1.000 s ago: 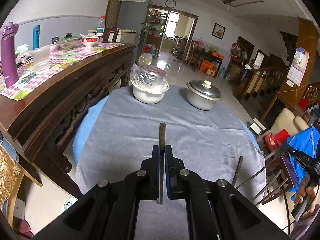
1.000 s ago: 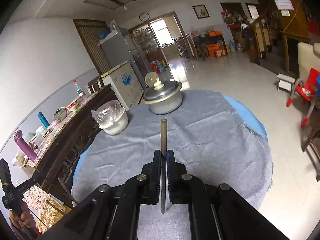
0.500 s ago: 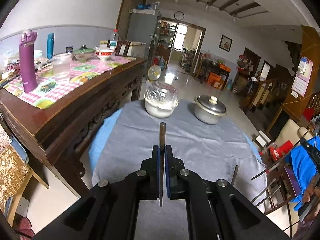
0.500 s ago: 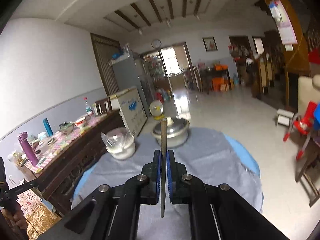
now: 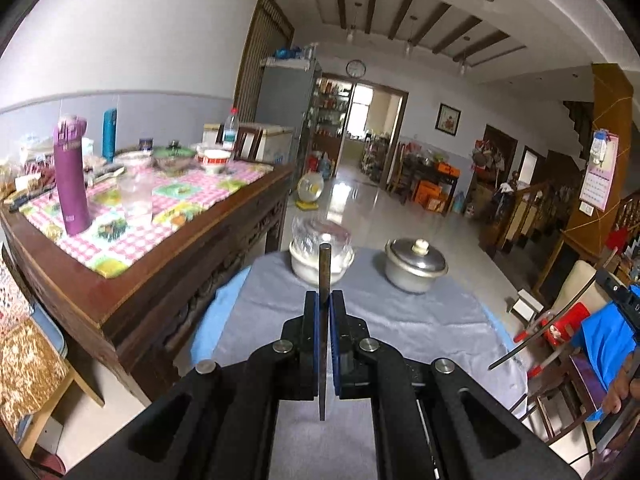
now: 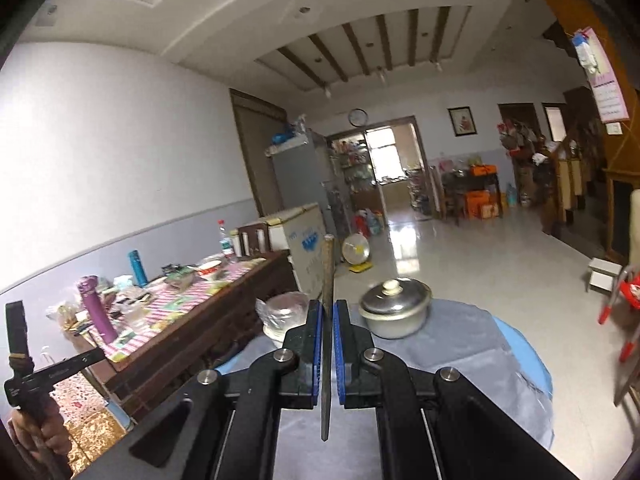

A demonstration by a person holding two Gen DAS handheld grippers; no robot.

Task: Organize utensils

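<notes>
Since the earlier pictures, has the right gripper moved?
Yes. The right gripper, shut on a chopstick, has risen and tilted up: the lidded pot sits lower in its view, and more ceiling shows.

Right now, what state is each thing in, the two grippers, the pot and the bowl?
Left gripper: shut on a chopstick.
Right gripper: shut on a second chopstick.
Pot: lid on, standing on the grey cloth.
Bowl: covered with clear plastic wrap.
</notes>
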